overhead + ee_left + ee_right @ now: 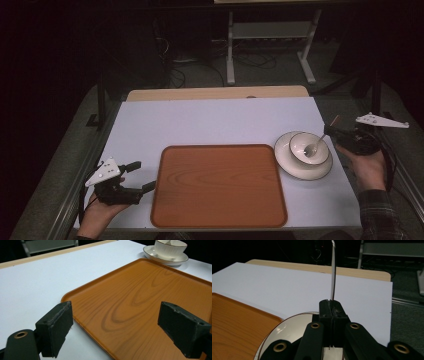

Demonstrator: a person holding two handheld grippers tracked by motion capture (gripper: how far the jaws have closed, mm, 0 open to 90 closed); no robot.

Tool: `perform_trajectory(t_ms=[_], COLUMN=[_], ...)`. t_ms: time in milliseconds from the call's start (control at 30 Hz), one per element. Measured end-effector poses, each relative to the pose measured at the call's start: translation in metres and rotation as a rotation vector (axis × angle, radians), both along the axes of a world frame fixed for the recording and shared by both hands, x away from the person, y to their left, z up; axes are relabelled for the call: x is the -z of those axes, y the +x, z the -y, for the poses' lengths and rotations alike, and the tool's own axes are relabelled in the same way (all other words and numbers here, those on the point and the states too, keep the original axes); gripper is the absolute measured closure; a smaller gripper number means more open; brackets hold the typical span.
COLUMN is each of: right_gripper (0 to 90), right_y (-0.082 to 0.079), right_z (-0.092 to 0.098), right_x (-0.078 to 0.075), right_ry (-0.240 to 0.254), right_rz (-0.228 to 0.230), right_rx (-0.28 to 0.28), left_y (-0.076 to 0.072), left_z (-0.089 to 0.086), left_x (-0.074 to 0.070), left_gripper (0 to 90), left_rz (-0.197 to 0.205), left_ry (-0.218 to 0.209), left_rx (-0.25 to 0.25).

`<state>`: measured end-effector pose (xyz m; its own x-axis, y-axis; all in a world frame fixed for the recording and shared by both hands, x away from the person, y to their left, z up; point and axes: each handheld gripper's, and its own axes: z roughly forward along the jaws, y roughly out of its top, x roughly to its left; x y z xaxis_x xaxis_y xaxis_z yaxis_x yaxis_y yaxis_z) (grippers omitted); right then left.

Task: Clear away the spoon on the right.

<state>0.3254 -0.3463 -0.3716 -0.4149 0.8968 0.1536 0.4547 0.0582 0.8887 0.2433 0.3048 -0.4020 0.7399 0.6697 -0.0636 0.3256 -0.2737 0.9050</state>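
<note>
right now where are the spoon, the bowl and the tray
spoon (315,147), high view, its scoop inside the bowl
bowl (168,249), left gripper view, its white outer wall
tray (220,181), high view, middle of its wood-grain floor

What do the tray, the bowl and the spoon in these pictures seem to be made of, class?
Tray: probably plastic or laminate with a printed wood grain, smooth, rim moulded in one piece. Bowl: likely glazed ceramic, glossy white with a thin dark rim line. Spoon: looks like polished metal, thin and pale; its handle is clamped in the right gripper.
</note>
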Motion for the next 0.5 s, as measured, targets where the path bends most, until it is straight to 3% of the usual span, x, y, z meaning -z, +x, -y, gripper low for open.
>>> perform_trajectory(t_ms=[200, 500], right_gripper=[88.3, 88.3], right_y=[0.001, -0.001], right_z=[-0.003, -0.005], right_x=[-0.005, -0.026], right_ry=[-0.025, -0.063], right_rz=[0.012, 0.057], right_rx=[-0.008, -0.022], left_y=[0.0, 0.0], left_z=[0.0, 0.0], left_x=[0.0, 0.0], left_gripper=[12.6, 12.6], left_rz=[0.001, 0.002], left_ry=[0.0, 0.001], left_rx=[-0.002, -0.001])
